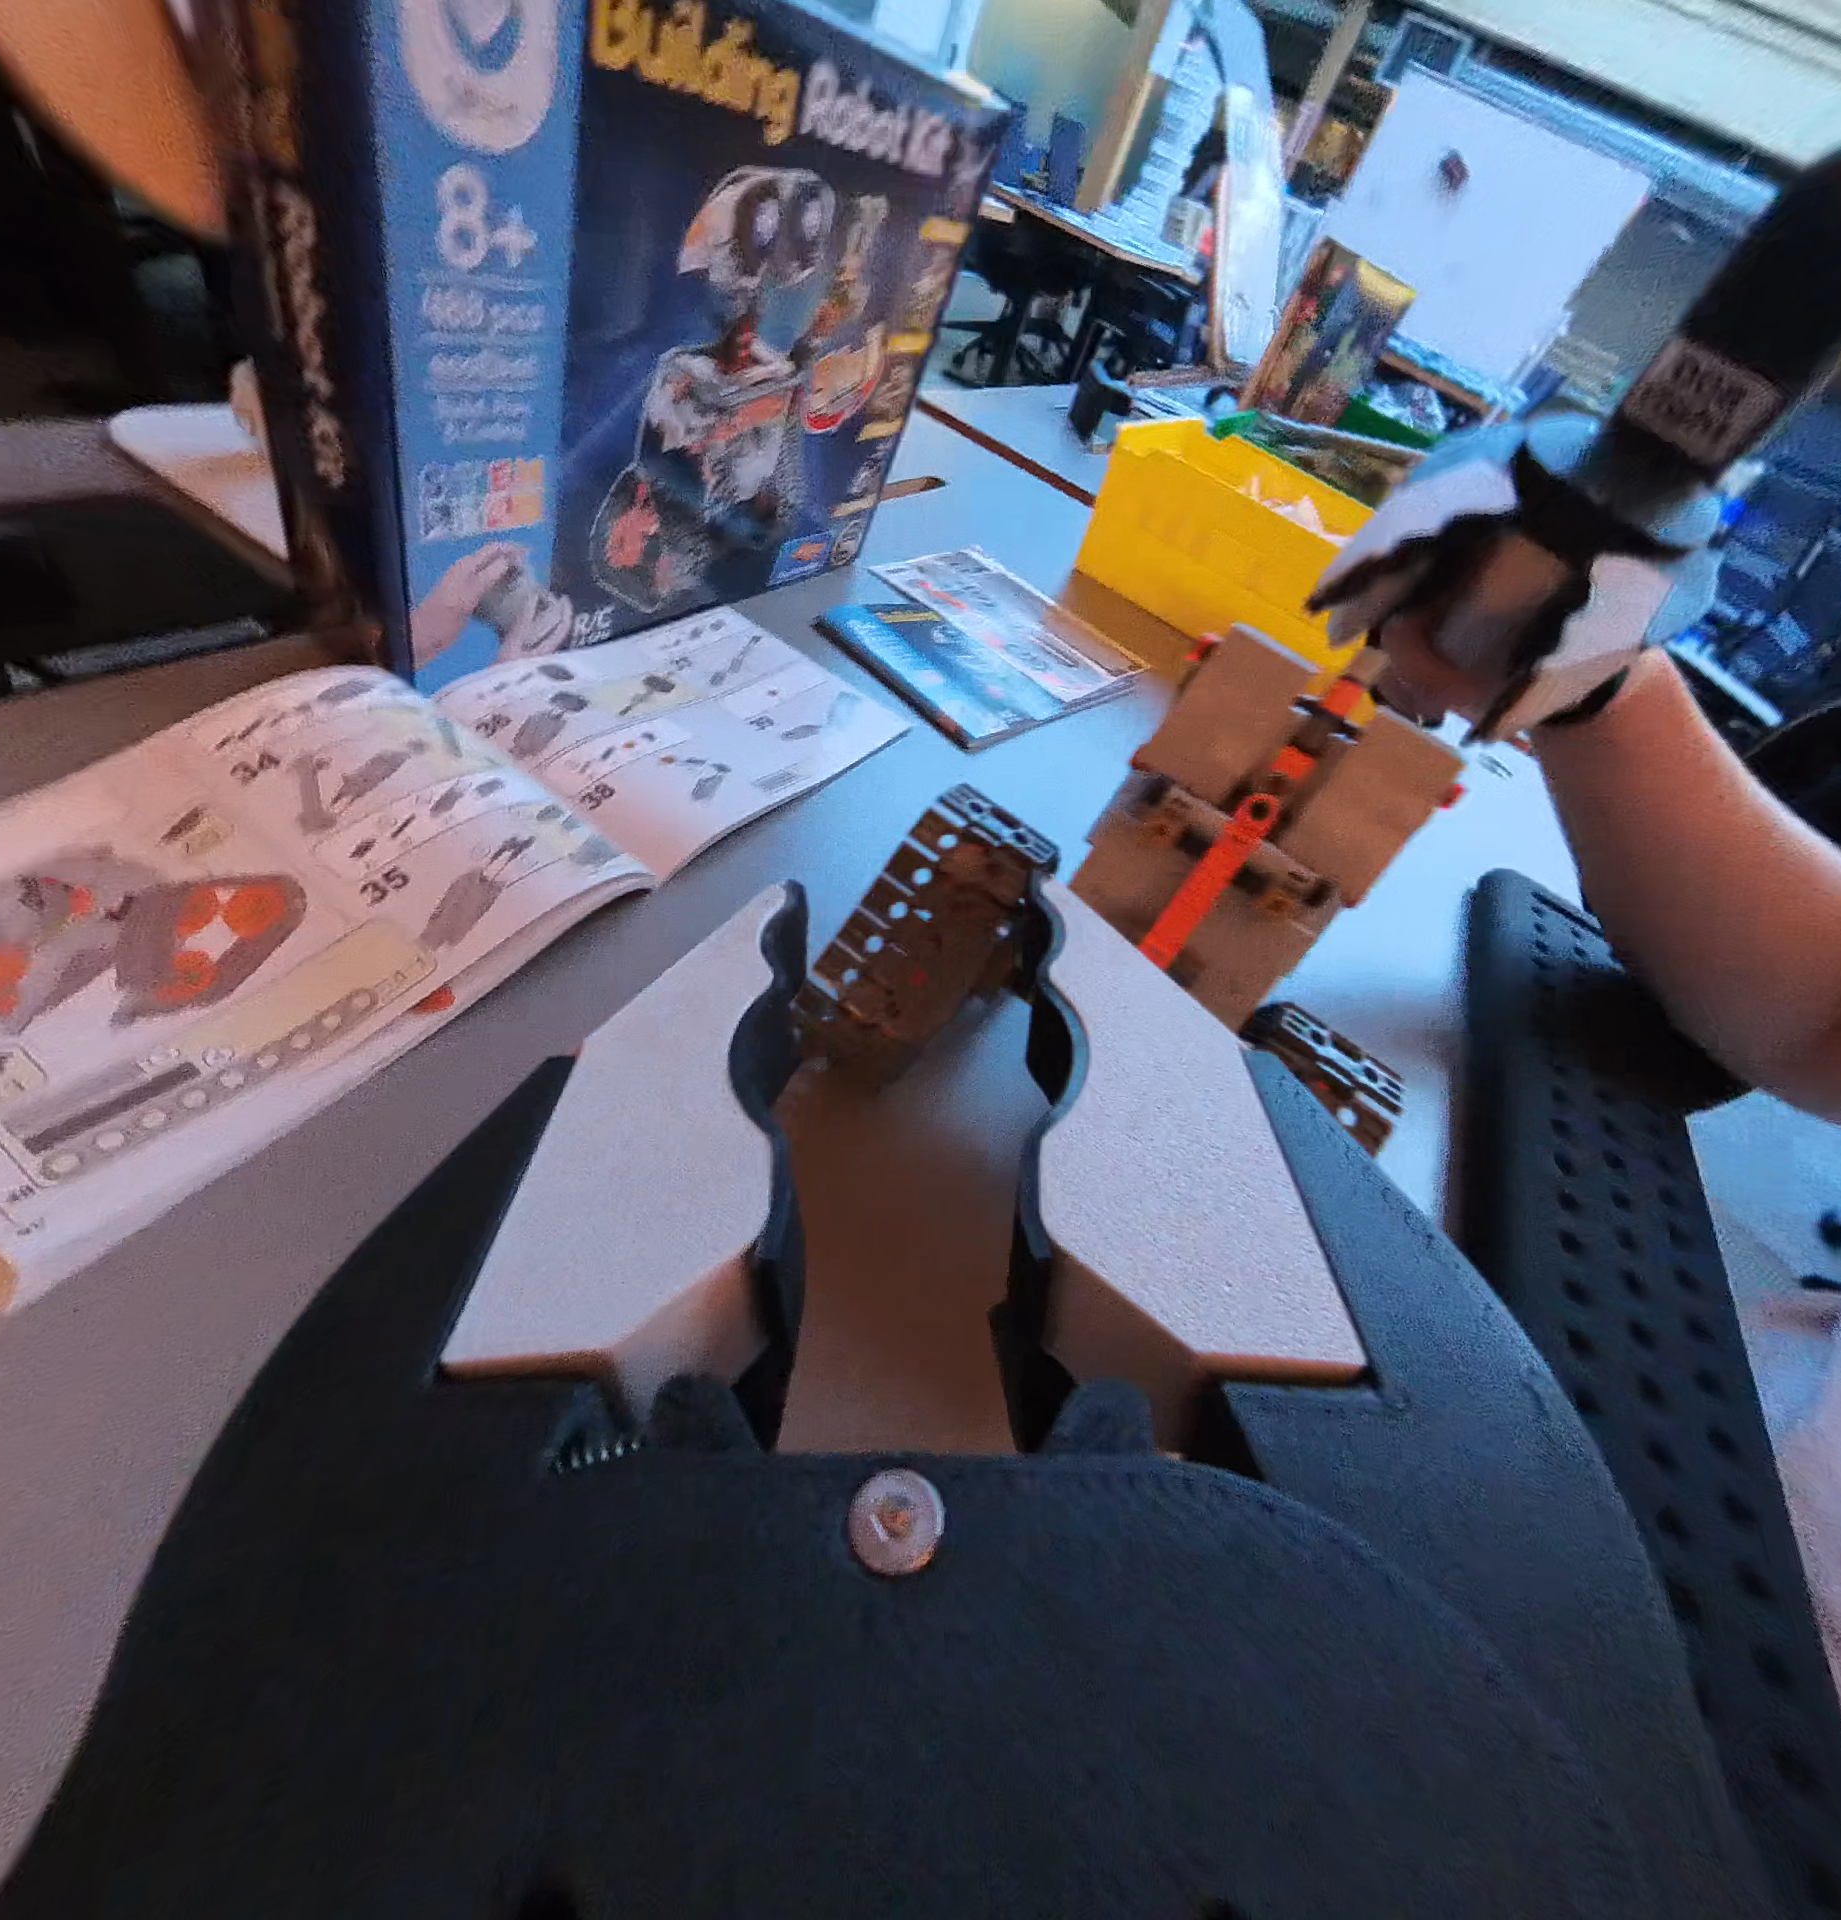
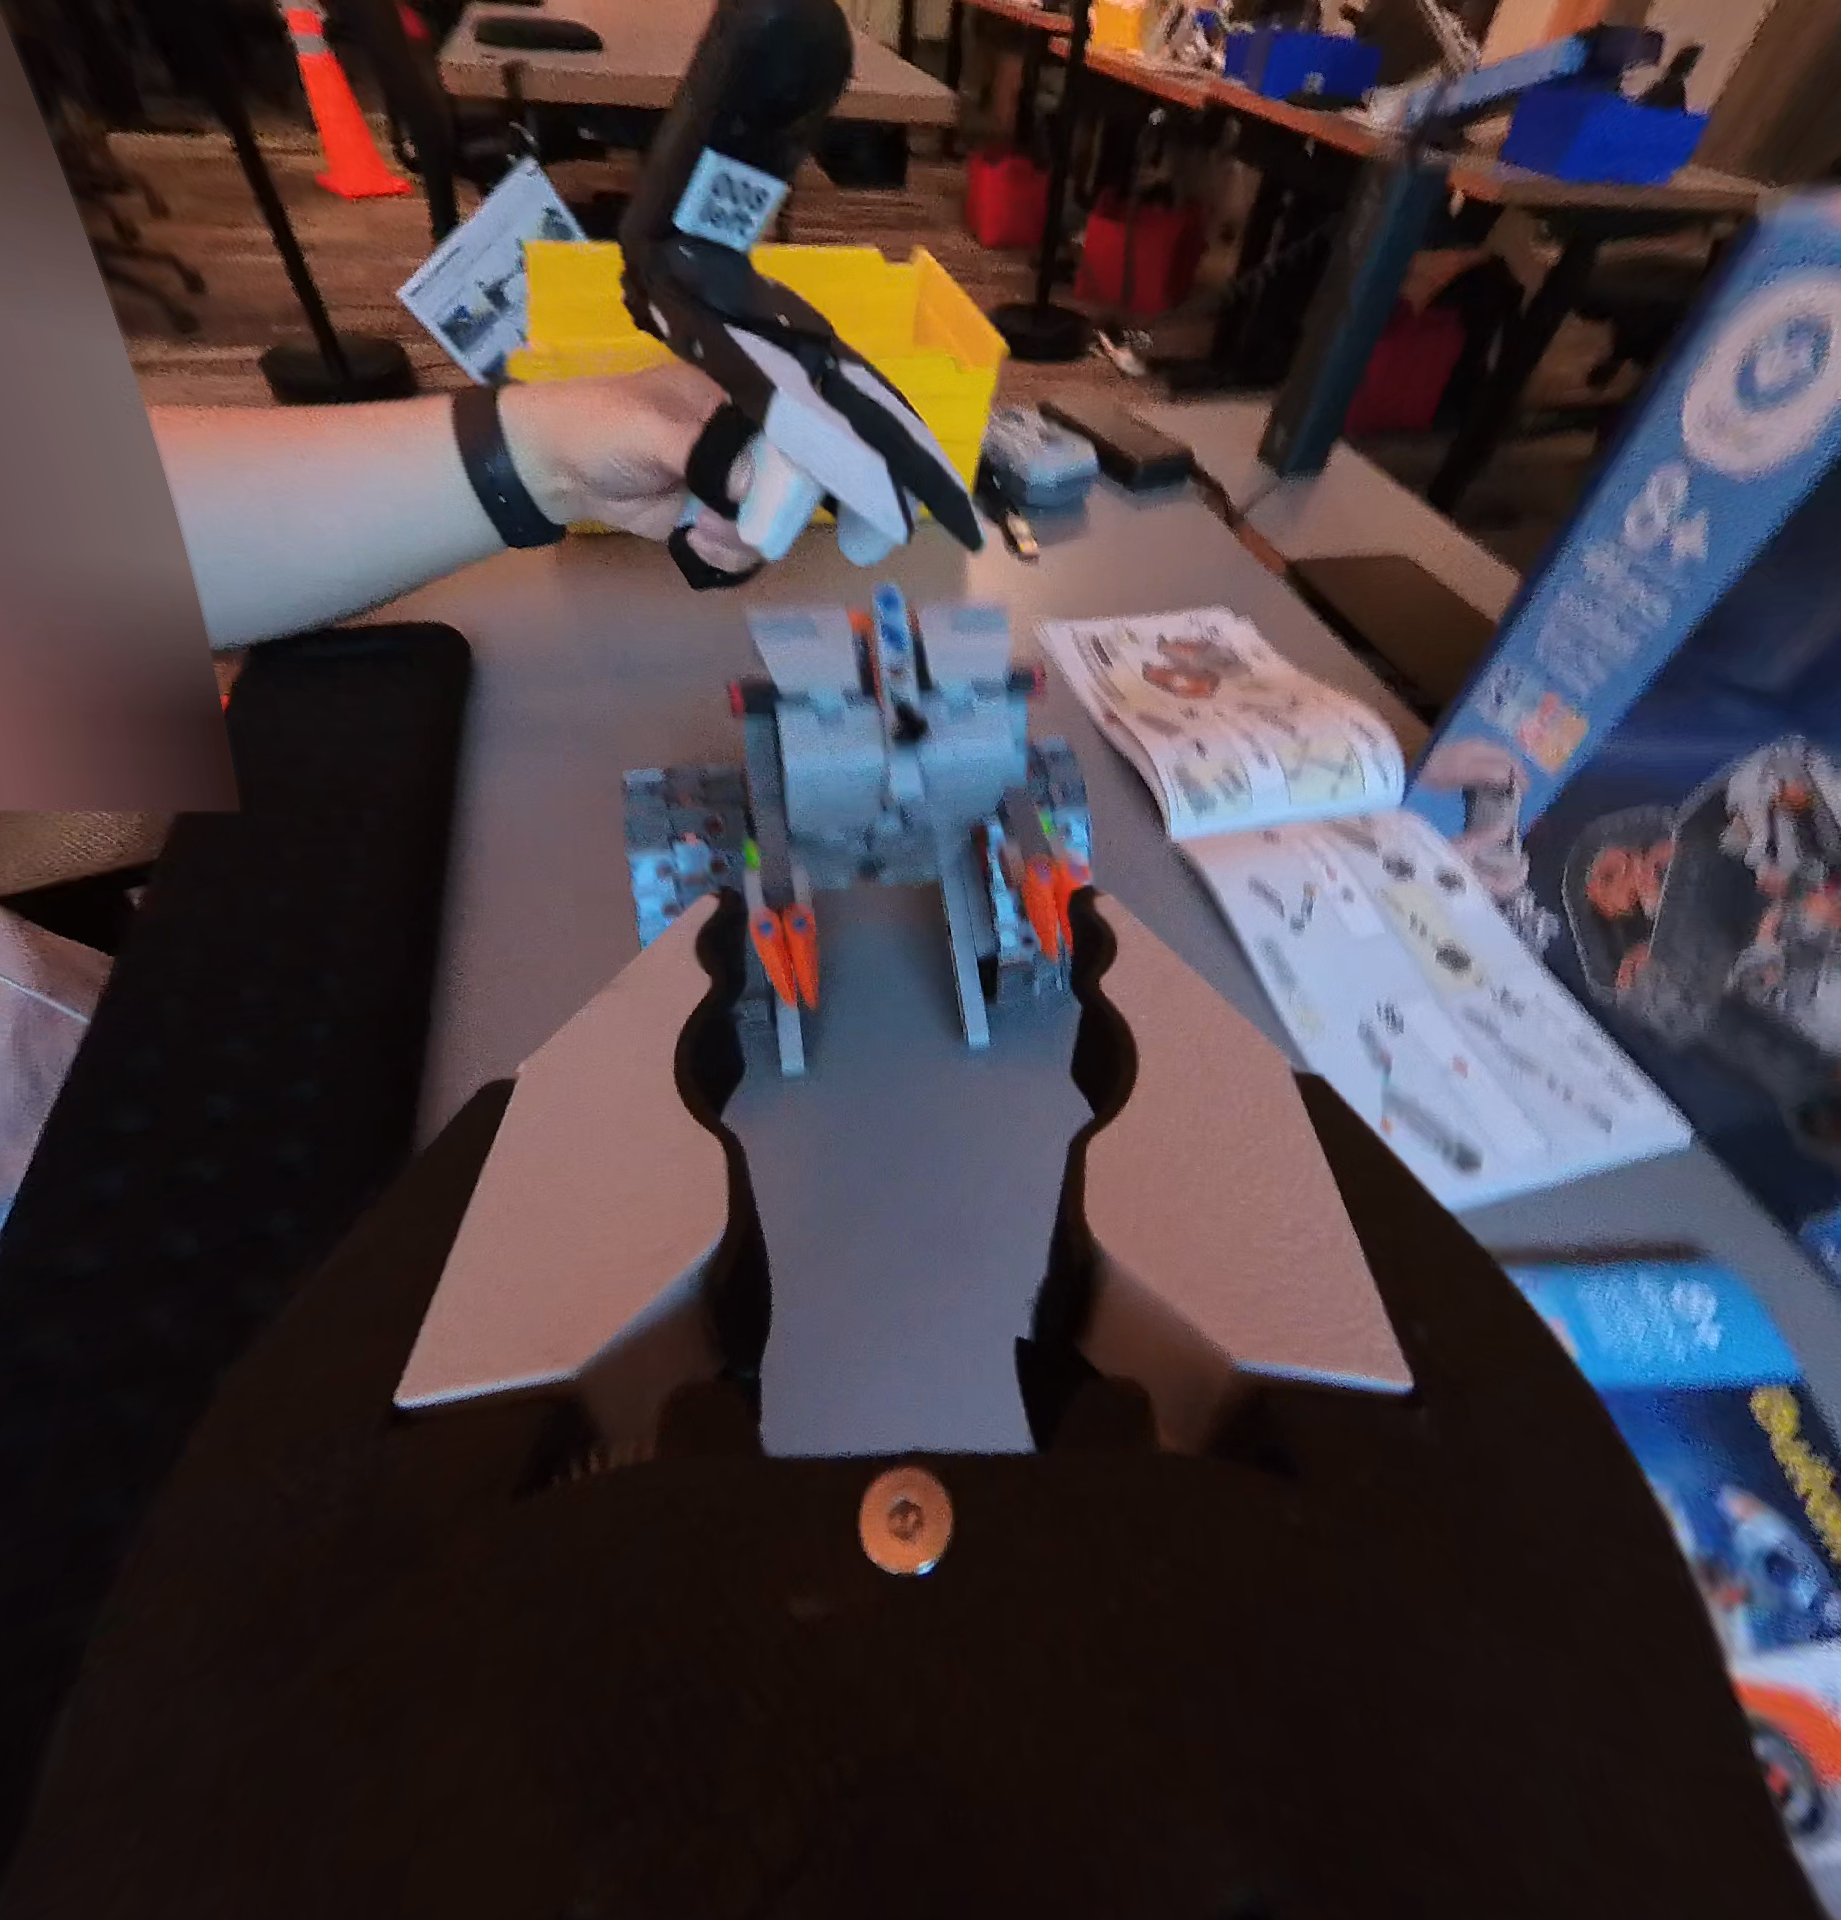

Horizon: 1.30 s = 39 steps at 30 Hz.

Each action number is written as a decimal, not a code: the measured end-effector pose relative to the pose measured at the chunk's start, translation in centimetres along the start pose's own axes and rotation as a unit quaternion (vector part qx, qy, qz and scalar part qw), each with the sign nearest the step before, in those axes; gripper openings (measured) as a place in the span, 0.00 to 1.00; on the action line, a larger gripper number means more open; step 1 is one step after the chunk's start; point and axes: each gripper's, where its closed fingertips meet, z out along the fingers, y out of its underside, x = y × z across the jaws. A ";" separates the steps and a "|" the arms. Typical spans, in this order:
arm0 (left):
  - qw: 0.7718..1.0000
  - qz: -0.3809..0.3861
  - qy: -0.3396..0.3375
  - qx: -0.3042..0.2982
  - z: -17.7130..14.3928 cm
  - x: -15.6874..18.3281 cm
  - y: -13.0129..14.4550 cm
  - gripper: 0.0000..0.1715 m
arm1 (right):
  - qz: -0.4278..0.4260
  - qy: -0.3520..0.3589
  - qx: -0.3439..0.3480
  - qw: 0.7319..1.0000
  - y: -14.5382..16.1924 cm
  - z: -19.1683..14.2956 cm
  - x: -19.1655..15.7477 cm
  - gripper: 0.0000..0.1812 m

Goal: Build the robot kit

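A: Tall blue kit box (image 1: pixel 625 312) standing upright at the back of the table (image 1: pixel 220 1403), open instruction booklet (image 1: pixel 376 862) lying just in front of it!

B: And a yellow bin (image 1: pixel 1196 540) farther back, a thin leaflet (image 1: pixel 989 644) near it. Orange cone (image 2: pixel 342 114) on the floor beyond.

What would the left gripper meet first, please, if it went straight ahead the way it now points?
Most likely the dark, hole-studded tread loop on the side of the grey-and-orange brick-built model: it sits right between the left gripper fingertips. Whether they already touch it is unclear.
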 end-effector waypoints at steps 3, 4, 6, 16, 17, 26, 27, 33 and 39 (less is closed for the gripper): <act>0.999 -0.033 0.016 -0.029 2.1 -1.1 1.8 0.24 | 0.064 0.010 -0.004 0.998 3.6 0.3 1.2 0.30; 0.998 -0.044 0.021 -0.042 3.0 -1.3 2.4 0.23 | 0.074 0.014 0.000 0.997 4.1 0.6 1.5 0.30; 0.996 -0.069 0.020 -0.046 4.5 -1.8 2.8 0.16 | 0.087 0.015 0.018 0.996 4.2 1.0 1.5 0.29; 0.997 -0.016 -0.017 -0.077 6.6 -1.6 5.5 0.04 | 0.128 0.037 0.000 0.991 6.7 2.5 3.4 0.22; 0.997 -0.012 -0.019 -0.072 6.8 -1.4 5.6 0.04 | 0.128 0.038 -0.005 0.991 6.9 2.7 3.5 0.22; 0.996 -0.013 0.030 -0.083 8.0 1.7 6.3 0.03 | 0.078 0.015 -0.042 0.996 8.7 3.0 2.6 0.27; 0.996 -0.022 0.041 -0.078 7.7 1.8 6.2 0.08 | 0.072 0.014 -0.047 0.996 8.9 2.8 2.3 0.27; 0.992 -0.041 0.118 0.033 4.3 5.3 0.1 0.41 | 0.025 0.012 -0.035 0.999 7.6 1.6 0.8 0.38; 0.991 0.103 0.087 -0.008 5.1 7.7 0.0 0.54 | 0.037 0.017 0.068 0.997 1.0 -0.7 0.3 0.44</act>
